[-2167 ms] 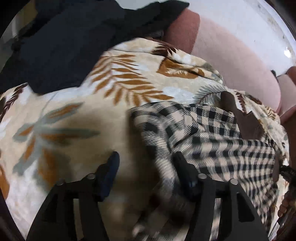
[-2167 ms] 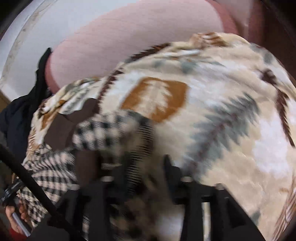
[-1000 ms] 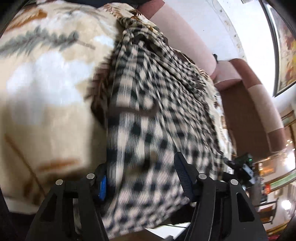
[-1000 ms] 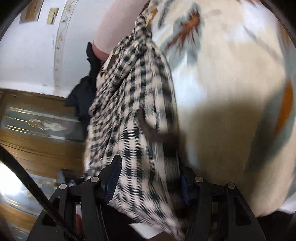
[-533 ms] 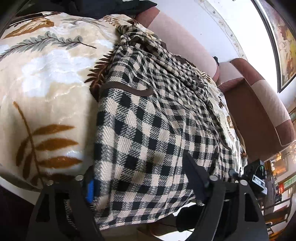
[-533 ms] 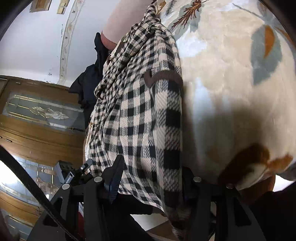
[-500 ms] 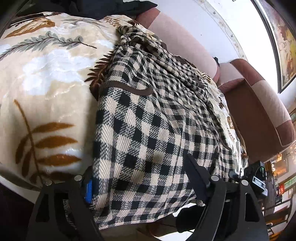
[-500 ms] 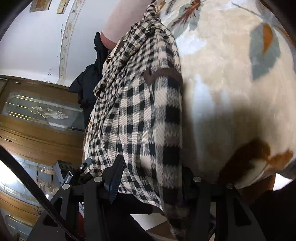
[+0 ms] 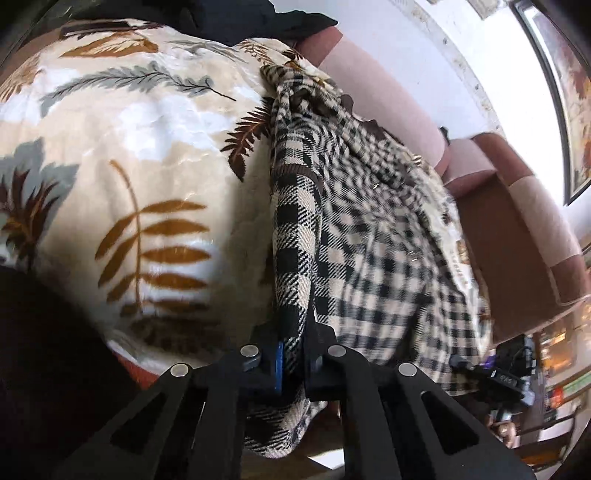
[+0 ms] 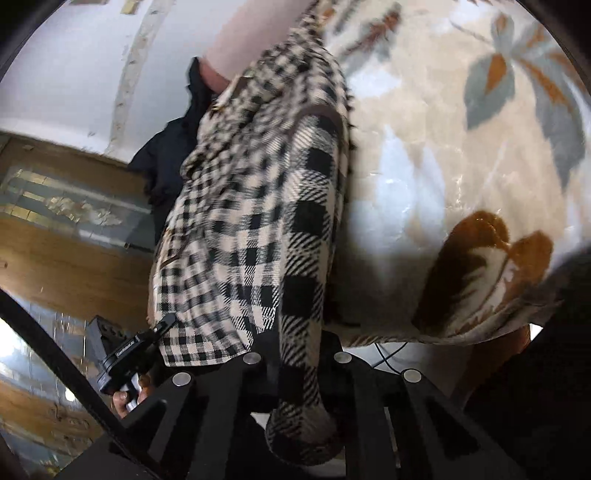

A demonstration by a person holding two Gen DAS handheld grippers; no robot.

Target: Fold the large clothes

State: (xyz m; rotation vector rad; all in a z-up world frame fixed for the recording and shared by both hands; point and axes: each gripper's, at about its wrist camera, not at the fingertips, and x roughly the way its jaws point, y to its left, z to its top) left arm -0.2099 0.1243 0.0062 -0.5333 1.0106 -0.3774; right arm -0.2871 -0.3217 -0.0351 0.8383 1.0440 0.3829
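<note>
A black-and-cream checked garment (image 9: 373,236) with brown trim lies stretched over a leaf-patterned blanket (image 9: 140,155) on a sofa. My left gripper (image 9: 293,354) is shut on the garment's near left edge, cloth bunched between the fingers. In the right wrist view the same garment (image 10: 258,206) hangs toward me, and my right gripper (image 10: 295,354) is shut on its near right edge. Each gripper shows small in the other's view, at the garment's opposite corner.
A dark garment (image 9: 258,18) lies heaped at the blanket's far end; it also shows in the right wrist view (image 10: 173,147). Pink and brown sofa cushions (image 9: 517,221) run along the right. A wooden door (image 10: 55,221) stands at the left.
Both grippers have closed from open onto the garment's near edge. The cloth is now pulled taut and narrower between the jaws.
</note>
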